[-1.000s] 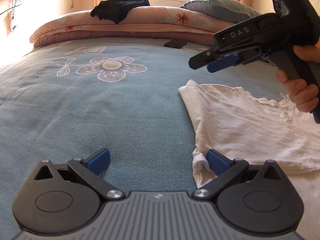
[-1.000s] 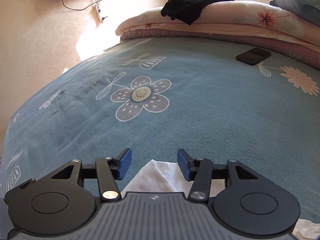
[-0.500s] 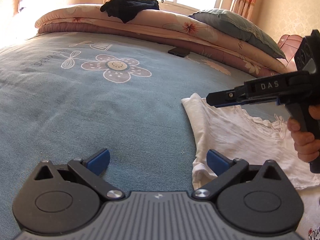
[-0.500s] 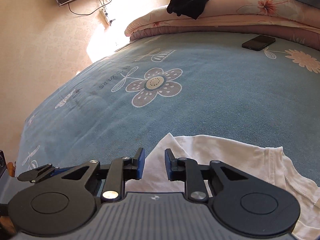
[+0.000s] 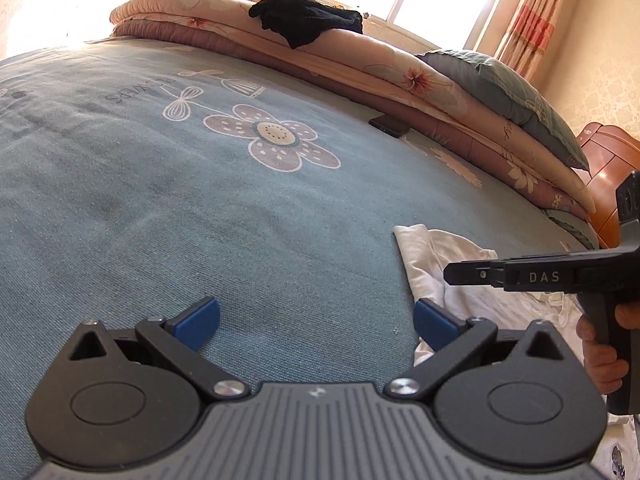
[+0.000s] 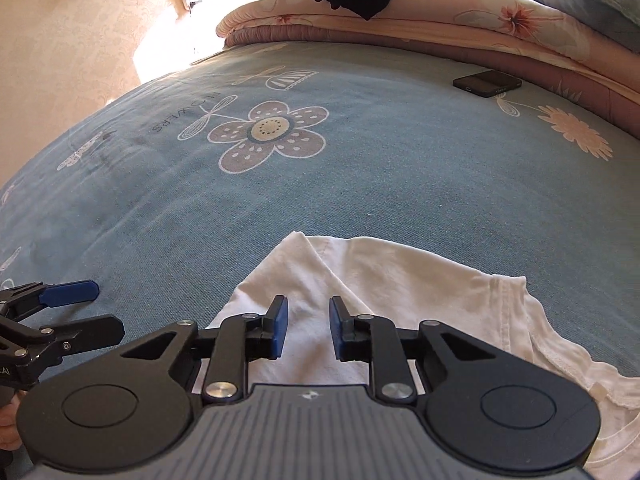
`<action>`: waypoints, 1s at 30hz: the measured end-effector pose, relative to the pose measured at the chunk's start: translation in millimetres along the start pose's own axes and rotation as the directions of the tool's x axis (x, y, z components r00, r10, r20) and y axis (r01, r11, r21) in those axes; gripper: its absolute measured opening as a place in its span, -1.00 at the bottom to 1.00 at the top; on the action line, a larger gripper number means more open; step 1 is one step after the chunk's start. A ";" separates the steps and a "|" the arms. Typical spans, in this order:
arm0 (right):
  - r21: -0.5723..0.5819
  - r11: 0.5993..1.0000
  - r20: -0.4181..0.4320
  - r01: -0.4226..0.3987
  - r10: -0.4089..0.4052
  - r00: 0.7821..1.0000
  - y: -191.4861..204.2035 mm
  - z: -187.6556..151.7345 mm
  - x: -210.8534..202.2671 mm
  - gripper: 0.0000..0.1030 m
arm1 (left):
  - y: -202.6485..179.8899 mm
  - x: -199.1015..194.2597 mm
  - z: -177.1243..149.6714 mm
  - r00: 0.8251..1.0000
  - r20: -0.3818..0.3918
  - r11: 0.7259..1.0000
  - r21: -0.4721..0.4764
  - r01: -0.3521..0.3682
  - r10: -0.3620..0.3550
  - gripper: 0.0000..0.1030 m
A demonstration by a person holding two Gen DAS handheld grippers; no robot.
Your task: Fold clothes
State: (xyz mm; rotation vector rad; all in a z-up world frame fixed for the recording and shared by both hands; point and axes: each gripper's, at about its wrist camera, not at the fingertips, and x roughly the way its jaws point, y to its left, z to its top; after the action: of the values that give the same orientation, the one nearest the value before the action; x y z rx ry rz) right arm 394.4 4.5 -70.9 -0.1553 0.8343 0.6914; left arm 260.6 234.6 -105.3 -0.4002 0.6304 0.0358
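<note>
A white shirt (image 6: 400, 300) lies flat on a big bed (image 6: 360, 184) with a blue cover that has flowers drawn on it. The shirt is close to the near edge of the bed, toward the right side in the left wrist view. One corner of it is folded over and points toward the middle of the bed. The right gripper (image 6: 307, 330) hangs over that folded part. Its blue pads (image 6: 279, 326) are near each other, with a small gap left between them. White cloth shows in the gap, but it is hard to tell if the pads pinch it or just float above it. A hand (image 5: 606, 354) holds the handle of this gripper. The left gripper (image 5: 316, 318) is wide open with nothing in it. Its left pad is over bare blue cover, and its right pad is just at the edge of the shirt. At the far edge of the bed, folded quilts (image 5: 400, 76) are stacked up, and a black cloth (image 5: 308, 24) lies on top of them. A gray pillow (image 5: 508, 88) leans on the stack. A dark phone (image 6: 487, 83) lies on the cover near the quilts, well apart from the shirt
</note>
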 end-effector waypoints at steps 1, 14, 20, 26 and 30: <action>0.006 1.000 0.010 0.016 -0.016 1.000 -3.2 -2.5 -9.0 -0.52 | 0.4 -0.1 0.3 1.000 0.000 1.000 -0.003 0.002 -0.002 0.99; 0.537 0.742 -0.022 0.400 -0.462 0.887 -144.2 -172.8 -186.3 -0.22 | 2.4 -0.1 1.3 1.000 0.009 0.999 -0.033 -0.004 0.004 0.99; 0.651 0.672 -0.010 0.355 -0.460 0.888 -160.3 -217.6 -191.7 -0.02 | -2.9 1.5 -1.2 1.000 0.013 1.000 -0.003 -0.025 0.025 0.99; 0.576 0.703 0.002 0.417 -0.511 0.859 -146.0 -205.0 -172.5 -0.59 | -5.8 3.0 -2.1 0.999 0.013 0.999 0.019 -0.037 0.037 0.99; 0.587 0.701 0.024 0.405 -0.515 0.857 -150.4 -198.1 -177.4 -0.90 | -6.3 2.6 -3.0 0.999 0.015 0.999 0.021 -0.037 0.036 0.99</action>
State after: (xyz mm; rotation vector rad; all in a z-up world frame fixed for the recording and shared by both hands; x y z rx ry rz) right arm 279.9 -277.6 -96.0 0.2352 0.7433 -0.0458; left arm 262.0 227.4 -106.8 -0.3678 0.6235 0.0668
